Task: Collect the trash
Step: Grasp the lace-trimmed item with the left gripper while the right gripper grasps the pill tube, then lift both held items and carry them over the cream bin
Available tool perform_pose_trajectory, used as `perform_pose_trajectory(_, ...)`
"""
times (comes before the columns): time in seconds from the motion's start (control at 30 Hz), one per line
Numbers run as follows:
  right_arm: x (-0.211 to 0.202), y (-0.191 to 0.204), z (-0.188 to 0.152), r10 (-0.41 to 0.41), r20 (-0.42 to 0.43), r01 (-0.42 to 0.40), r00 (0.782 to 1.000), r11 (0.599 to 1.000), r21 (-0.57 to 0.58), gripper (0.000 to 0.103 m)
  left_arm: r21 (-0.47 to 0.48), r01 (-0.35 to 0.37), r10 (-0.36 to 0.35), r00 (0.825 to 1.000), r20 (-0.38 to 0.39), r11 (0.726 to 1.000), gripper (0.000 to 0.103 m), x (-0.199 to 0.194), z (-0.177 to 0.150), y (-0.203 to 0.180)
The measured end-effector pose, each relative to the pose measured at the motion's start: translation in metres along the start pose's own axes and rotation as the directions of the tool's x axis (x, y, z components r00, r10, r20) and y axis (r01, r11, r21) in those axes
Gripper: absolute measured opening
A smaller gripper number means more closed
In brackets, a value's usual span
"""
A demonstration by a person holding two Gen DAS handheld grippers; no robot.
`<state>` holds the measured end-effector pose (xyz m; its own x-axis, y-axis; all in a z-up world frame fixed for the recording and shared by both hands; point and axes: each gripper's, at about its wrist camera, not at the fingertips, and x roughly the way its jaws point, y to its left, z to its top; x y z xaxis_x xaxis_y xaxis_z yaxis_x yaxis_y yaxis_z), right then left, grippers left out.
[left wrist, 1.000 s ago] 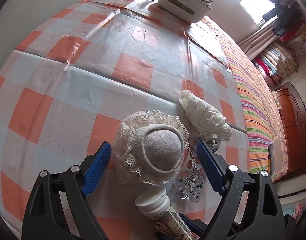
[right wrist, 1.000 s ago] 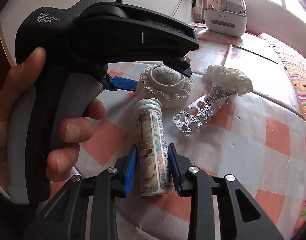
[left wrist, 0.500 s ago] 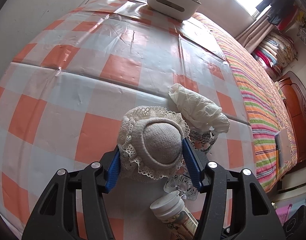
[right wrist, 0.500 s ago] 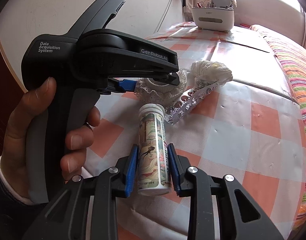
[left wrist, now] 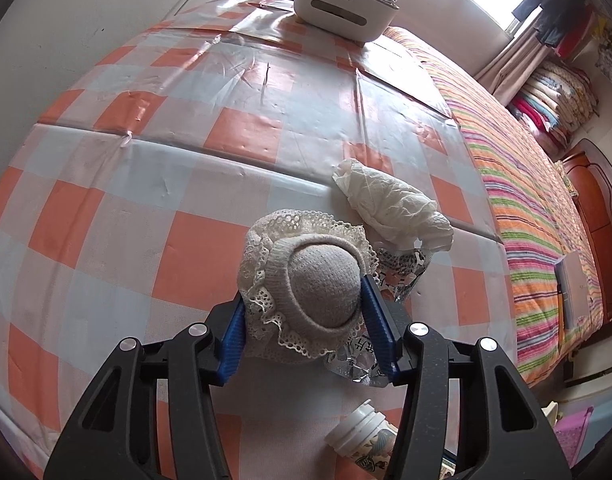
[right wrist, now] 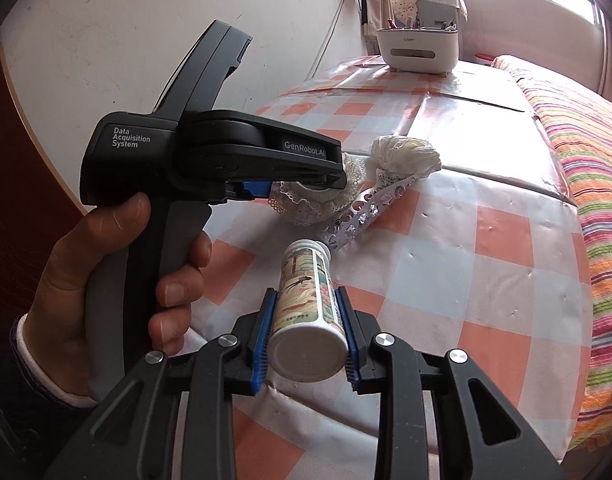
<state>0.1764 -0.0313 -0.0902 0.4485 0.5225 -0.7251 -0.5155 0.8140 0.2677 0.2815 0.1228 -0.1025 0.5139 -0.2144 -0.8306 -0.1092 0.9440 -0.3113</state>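
Note:
My left gripper (left wrist: 306, 320) is shut on a grey knitted sock with a lace cuff (left wrist: 318, 292), held just above the checked tablecloth (left wrist: 145, 152). My right gripper (right wrist: 306, 336) is shut on a white printed tube bottle (right wrist: 308, 300), lifted off the table and pointing away; its cap shows in the left wrist view (left wrist: 360, 426). A crumpled white tissue (left wrist: 390, 204) and a silver blister pack (right wrist: 366, 208) lie just behind the sock. The left gripper's body (right wrist: 209, 152) hides part of the sock (right wrist: 318, 200) in the right wrist view.
A white organiser box (left wrist: 346, 0) stands at the table's far end, also in the right wrist view (right wrist: 418, 46). A striped bed (left wrist: 526, 184) runs along the table's right side. A wall borders the left. A wooden cabinet (left wrist: 598, 208) stands beyond the bed.
My left gripper closed from wide open onto the sock and lifted it slightly. My right gripper raised and tilted the tube bottle off the table.

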Motion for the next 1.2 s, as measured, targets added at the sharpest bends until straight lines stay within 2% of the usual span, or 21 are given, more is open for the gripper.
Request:
perform_pose_trajectory(0.33, -0.027, -0.003, -0.007, 0.002, 0.032, -0.002, 0.999, 1.0, 0.014, 0.028, -0.009, -0.014, 0.014, 0.999, 0.03, 1.0, 0.05, -0.027, -0.02, 0.006)
perform_pose_trajectory(0.6, -0.046, 0.001, -0.015, -0.001, 0.056, 0.0, 0.998, 1.0, 0.005, 0.028, 0.009, -0.024, 0.023, 0.996, 0.082, 1.0, 0.05, -0.064, -0.034, 0.002)
perform_pose_trajectory(0.97, -0.083, -0.015, -0.046, -0.048, 0.082, 0.044, 0.995, 0.997, 0.058, 0.028, 0.138, 0.043, -0.066, 0.984, 0.163, 0.99, 0.05, -0.122, -0.062, -0.062)
perform_pose_trajectory(1.2, -0.113, -0.045, -0.072, -0.117, 0.094, 0.103, 0.989, 0.984, 0.146, 0.028, 0.236, 0.088, -0.129, 0.978, 0.162, 0.968, 0.05, -0.137, -0.091, -0.11)
